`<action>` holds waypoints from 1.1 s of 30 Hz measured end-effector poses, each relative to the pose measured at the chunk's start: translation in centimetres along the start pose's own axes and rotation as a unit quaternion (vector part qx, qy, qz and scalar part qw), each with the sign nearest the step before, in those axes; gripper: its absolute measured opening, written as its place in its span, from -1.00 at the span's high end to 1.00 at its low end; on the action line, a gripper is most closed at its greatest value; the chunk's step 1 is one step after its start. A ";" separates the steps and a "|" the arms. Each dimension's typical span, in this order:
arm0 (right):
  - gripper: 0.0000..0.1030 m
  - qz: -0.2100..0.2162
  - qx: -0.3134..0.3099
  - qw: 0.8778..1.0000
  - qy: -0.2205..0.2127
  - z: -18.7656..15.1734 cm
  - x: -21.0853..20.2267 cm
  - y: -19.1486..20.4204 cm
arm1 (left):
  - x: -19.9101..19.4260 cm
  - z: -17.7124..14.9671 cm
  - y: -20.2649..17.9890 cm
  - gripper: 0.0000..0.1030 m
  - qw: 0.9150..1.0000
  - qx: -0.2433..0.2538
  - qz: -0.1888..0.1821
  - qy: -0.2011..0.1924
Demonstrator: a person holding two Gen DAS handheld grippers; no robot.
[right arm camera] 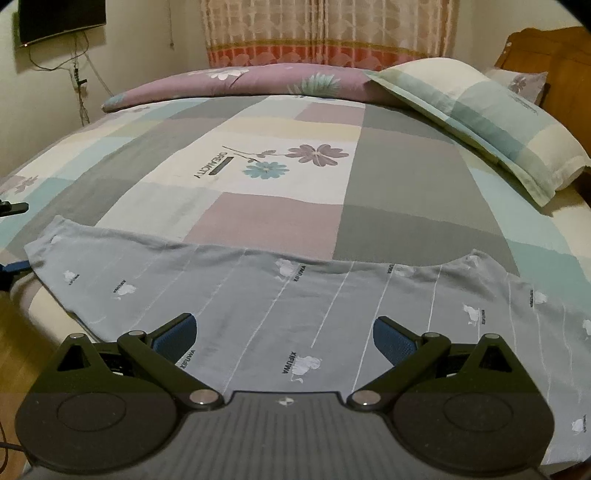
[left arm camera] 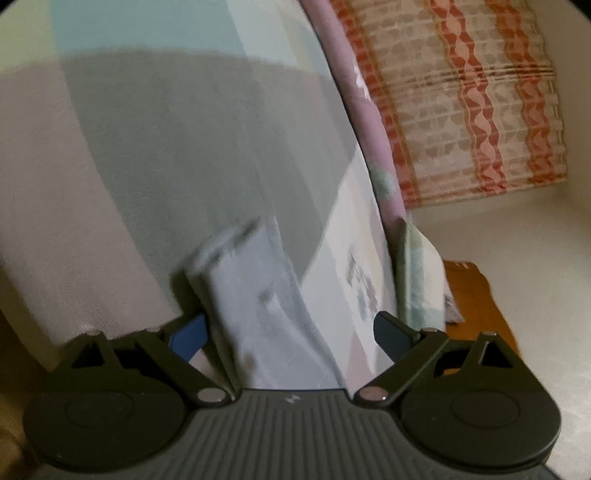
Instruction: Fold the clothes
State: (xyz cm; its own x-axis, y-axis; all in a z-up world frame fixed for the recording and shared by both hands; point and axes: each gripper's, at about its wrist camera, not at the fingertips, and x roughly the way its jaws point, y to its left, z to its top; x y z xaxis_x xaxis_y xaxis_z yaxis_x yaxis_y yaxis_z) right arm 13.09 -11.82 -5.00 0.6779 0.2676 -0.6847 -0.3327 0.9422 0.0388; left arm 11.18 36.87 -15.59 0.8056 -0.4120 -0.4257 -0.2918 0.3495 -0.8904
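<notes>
1. The grey-blue garment [right arm camera: 280, 306] lies spread flat across the near edge of the bed [right arm camera: 399, 177], on the patchwork sheet.
2. The right gripper [right arm camera: 284, 336] hovers over it, jaws wide apart, holding nothing.
3. The left gripper [left arm camera: 291, 332] is also spread open, with one end of the cloth between its fingers but not pinched.
4. Behind stand a checked pillow [right arm camera: 480, 118], a rolled purple quilt [right arm camera: 251, 83], a curtain [right arm camera: 314, 33] and a wooden headboard [right arm camera: 554, 66].

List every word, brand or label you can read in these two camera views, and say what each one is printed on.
"DREAMCITY": on the white patch of the bedsheet, beside the printed flowers.
"XIFUWA": repeated across the grey garment, next to small white animal prints.
Left wrist view: print on the sheet's pale patch is too blurred to read.
The small logo on each gripper body holds no readable text.
</notes>
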 end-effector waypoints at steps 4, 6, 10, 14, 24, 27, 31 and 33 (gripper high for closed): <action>-1.00 0.002 0.008 1.000 -0.002 0.1 0.0 -0.1 | 0.5 -0.8 0.0 -0.87 1.000 0.004 0.000 0.015; -1.00 0.004 0.009 1.000 -0.002 0.1 0.0 0.0 | 0.5 -0.4 0.0 -0.87 1.000 -0.007 -0.002 0.005; -1.00 0.002 -0.002 1.000 -0.006 0.1 -0.4 0.2 | 0.3 0.4 0.1 -0.87 1.000 -0.016 -0.016 -0.019; -1.00 -0.001 -0.004 1.000 -0.009 0.2 -0.7 0.2 | 0.7 0.1 -0.2 -0.87 0.999 -0.023 -0.044 -0.022; -1.00 0.002 -0.004 1.000 0.005 0.0 0.0 0.5 | 1.1 0.1 0.4 -0.87 0.996 -0.027 -0.069 -0.050; -1.00 0.005 -0.003 1.000 0.006 0.0 0.2 0.6 | 1.7 0.5 -0.5 -0.87 0.998 -0.006 -0.047 -0.045; -1.00 0.004 -0.011 1.000 0.002 0.1 0.0 0.9 | 2.8 1.5 -1.7 -0.83 0.999 0.020 0.002 -0.028; -1.00 0.000 -0.013 1.000 0.000 0.1 -0.2 0.9 | 2.9 1.2 -2.3 -0.83 0.999 0.029 0.019 -0.026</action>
State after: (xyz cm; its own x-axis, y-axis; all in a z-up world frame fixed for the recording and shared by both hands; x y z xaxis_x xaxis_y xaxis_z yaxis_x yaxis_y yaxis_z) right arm 12.75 -11.03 -4.76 0.6783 0.2674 -0.6845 -0.3495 0.9367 0.0196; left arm 14.80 35.95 -14.59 0.8204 -0.3547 -0.4485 -0.2928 0.4131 -0.8623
